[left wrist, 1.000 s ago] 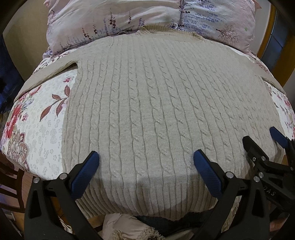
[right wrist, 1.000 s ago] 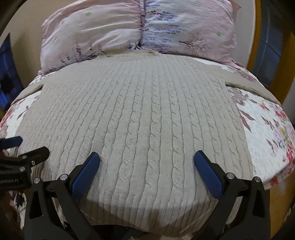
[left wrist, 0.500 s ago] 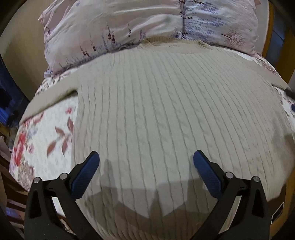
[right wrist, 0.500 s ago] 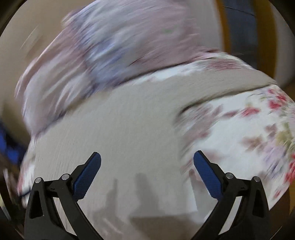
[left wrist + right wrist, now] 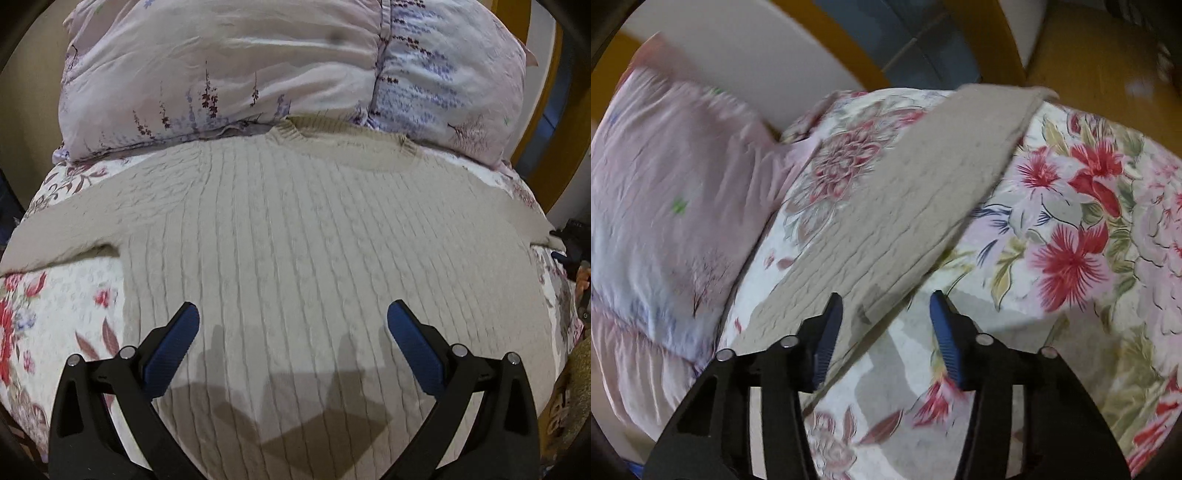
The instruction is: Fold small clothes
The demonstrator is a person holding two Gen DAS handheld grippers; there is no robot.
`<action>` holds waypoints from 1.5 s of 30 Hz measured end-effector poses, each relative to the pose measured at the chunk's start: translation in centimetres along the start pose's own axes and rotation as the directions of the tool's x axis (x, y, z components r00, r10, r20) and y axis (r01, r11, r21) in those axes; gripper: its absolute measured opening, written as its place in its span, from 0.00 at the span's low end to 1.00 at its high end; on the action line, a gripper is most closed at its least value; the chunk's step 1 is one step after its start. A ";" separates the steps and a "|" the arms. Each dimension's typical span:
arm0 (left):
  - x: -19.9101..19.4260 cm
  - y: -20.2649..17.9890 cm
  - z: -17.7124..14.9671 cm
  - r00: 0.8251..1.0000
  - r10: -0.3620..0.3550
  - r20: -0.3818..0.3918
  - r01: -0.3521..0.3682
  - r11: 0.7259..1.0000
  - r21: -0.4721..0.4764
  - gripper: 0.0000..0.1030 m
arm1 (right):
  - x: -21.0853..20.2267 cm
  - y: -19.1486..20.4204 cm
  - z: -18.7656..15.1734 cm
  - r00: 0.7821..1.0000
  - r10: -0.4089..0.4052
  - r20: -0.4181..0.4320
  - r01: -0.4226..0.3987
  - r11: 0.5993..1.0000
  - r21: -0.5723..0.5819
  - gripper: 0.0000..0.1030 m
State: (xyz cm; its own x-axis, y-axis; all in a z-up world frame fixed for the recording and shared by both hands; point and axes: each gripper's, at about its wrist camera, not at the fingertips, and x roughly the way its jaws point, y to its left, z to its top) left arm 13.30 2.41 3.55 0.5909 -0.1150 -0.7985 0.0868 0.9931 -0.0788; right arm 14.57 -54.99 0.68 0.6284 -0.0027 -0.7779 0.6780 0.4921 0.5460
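A beige cable-knit sweater [image 5: 314, 251] lies flat on the floral bedspread [image 5: 48, 314], collar [image 5: 343, 129] toward the pillows, sleeves spread to both sides. My left gripper [image 5: 293, 321] is open and empty, hovering over the sweater's body. In the right wrist view the sweater's right sleeve [image 5: 923, 192] runs diagonally across the bedspread [image 5: 1071, 229]. My right gripper [image 5: 886, 306] is open and empty just above the sleeve's near edge, its left finger over the fabric. The right gripper also shows at the right edge of the left wrist view [image 5: 569, 247].
Two pale floral pillows [image 5: 258, 66] lie behind the collar, also in the right wrist view [image 5: 665, 192]. A wooden bed frame [image 5: 997, 44] and wooden floor [image 5: 1108, 55] lie beyond the bed's right side. The bed edge drops off at the left [image 5: 14, 413].
My left gripper moved forward from the hem up over the sweater's body. My right gripper swung right from the body to the right sleeve and its jaws narrowed.
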 end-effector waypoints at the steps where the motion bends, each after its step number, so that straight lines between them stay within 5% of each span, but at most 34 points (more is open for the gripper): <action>1: 0.2 -0.1 0.3 1.000 0.006 0.001 -0.006 1.000 0.006 0.98 | 0.1 -0.2 0.3 1.000 -0.001 0.008 0.001 1.000 0.008 0.46; 10: 2.7 0.6 3.2 1.000 0.006 -0.014 -0.006 1.000 0.007 0.98 | 0.8 -2.0 2.2 0.998 0.002 0.068 -0.007 0.997 0.079 0.16; 16: 3.8 1.3 3.8 0.999 -0.041 -0.023 0.040 0.999 -0.020 0.98 | 0.0 0.2 1.9 0.989 -0.058 0.137 0.068 0.995 -0.071 0.08; 22: 4.2 2.3 4.2 0.995 -0.102 -0.003 0.101 0.992 -0.075 0.98 | -3.3 7.2 -0.5 0.974 0.063 0.216 0.013 0.944 -0.331 0.08; 26: 4.3 2.6 4.5 0.992 -0.127 0.003 0.127 0.988 -0.087 0.98 | -4.5 13.8 -6.2 0.968 0.225 0.108 -0.133 0.834 -0.536 0.08; 28: 4.1 2.5 4.6 0.987 -0.159 0.027 0.161 0.983 -0.089 0.98 | -3.8 16.8 -10.5 0.961 0.277 -0.013 -0.225 0.754 -0.617 0.08; 33: 3.5 2.9 4.4 0.947 -0.303 0.105 0.316 0.938 -0.142 0.98 | 1.1 19.6 -19.5 0.952 0.165 -0.259 -0.303 0.648 -0.699 0.08; 37: 3.7 3.2 4.5 0.940 -0.329 0.095 0.341 0.924 -0.174 0.98 | 3.0 19.1 -21.0 0.942 0.113 -0.316 -0.304 0.688 -0.659 0.11; 41: 4.4 3.4 4.7 0.925 -0.373 0.077 0.380 0.899 -0.215 0.98 | 1.7 17.4 -19.1 0.917 0.196 -0.348 -0.361 0.779 -0.513 0.45; 45: 4.8 3.5 4.9 0.907 -0.417 0.064 0.419 0.876 -0.238 0.98 | 1.7 15.7 -15.9 0.923 0.239 -0.302 -0.344 0.863 -0.370 0.49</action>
State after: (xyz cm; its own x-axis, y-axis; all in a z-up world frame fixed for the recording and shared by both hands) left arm 20.38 5.21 2.35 0.5508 -0.5195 -0.6533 0.1330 0.8273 -0.5458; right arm 20.23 -33.43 3.04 0.6271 0.3779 -0.6812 0.2277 0.7474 0.6242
